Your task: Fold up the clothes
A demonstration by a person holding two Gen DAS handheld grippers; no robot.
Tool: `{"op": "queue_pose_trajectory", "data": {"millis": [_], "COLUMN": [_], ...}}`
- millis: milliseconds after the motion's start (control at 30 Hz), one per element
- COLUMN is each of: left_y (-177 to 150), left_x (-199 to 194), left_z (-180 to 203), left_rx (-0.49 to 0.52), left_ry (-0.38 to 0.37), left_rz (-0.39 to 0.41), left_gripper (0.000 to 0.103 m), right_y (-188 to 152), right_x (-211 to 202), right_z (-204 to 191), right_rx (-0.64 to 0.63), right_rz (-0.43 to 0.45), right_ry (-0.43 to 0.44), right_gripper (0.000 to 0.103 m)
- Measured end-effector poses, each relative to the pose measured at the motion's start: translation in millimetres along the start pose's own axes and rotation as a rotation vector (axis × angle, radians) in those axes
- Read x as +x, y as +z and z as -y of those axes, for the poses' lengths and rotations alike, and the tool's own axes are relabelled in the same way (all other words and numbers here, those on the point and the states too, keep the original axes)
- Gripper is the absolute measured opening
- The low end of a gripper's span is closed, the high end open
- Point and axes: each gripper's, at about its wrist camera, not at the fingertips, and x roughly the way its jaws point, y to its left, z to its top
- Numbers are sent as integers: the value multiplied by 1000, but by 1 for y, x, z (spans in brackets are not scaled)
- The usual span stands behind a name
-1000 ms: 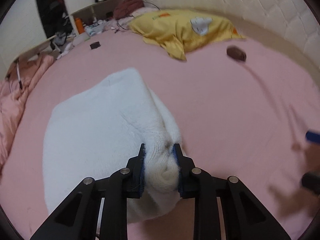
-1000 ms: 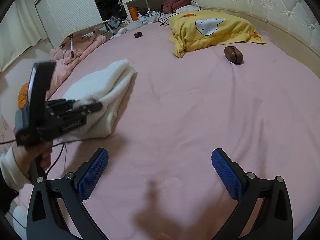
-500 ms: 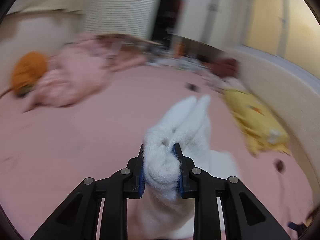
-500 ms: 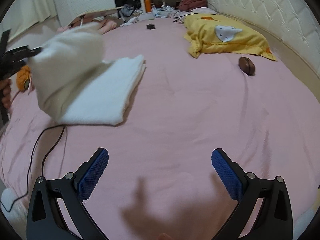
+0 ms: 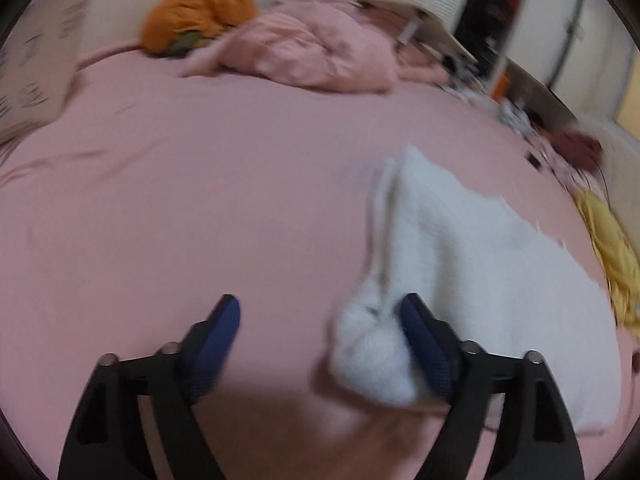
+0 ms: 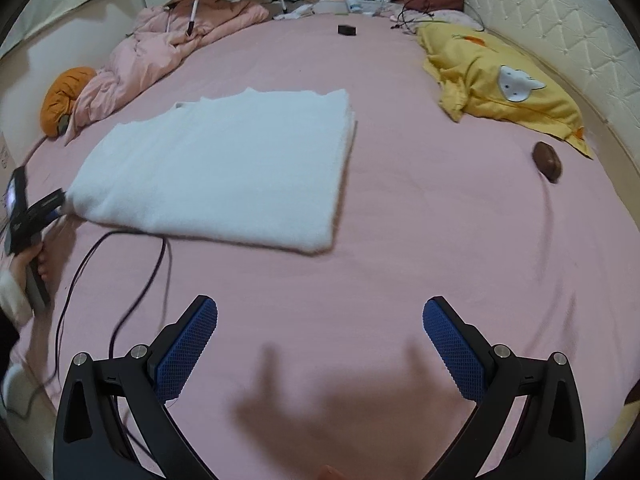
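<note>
My left tongs point(image 5: 320, 320) are opening: the jaws stand well apart, and a bunched corner of the white knit garment point(image 6: 224, 168) lies between them, against the right-hand pad only, so nothing is pinched. My right tongs point(image 6: 320, 320) are spread wide over bare pink bed sheet point(image 6: 400, 240), holding nothing.

The garment lies flat on the bed as a folded rectangle, left of the middle in the right wrist view. Its near edge runs from my left tongs at the far left toward the centre; its far edge has a small notch. A dark cable point(image 6: 132, 280) loops on the sheet just below that near edge. To the right of the garment there is wide open sheet, as far as the small brown pouch point(image 6: 547, 161) and the yellow pillow point(image 6: 504, 84) by the quilted headboard. To the left, the crumpled pink duvet point(image 6: 160, 52) and an orange cushion point(image 6: 64, 100) line the bed's edge.

Half a second ago my left tongs were clamped on the bunched knit and held it raised, doubled over itself; a second ago the garment lay as a narrower fold. Now it is spread out flat and the clamp has let go. My right tongs were spread then as now.
</note>
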Motion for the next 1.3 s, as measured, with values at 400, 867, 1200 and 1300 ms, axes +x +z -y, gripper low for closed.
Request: {"op": "queue_pose_trajectory", "data": {"millis": [400, 867, 1200, 1300], "left_y": [35, -37, -36, -24], "left_x": [-174, -215, -259, -273], "left_z": [-48, -16, 8, -5], "left_rx": [17, 106, 117, 105], "left_ry": [-125, -48, -200, -188], "left_rz": [103, -29, -26, -11], "left_gripper": [83, 86, 86, 86], "right_y": [41, -30, -26, -25], "right_x": [60, 89, 91, 91], "right_z": [15, 35, 36, 36], "right_rx": [-115, 119, 123, 122], "right_rz": [-20, 72, 68, 68], "right_ry": [-245, -183, -180, -181], "right_gripper": [103, 103, 103, 103]}}
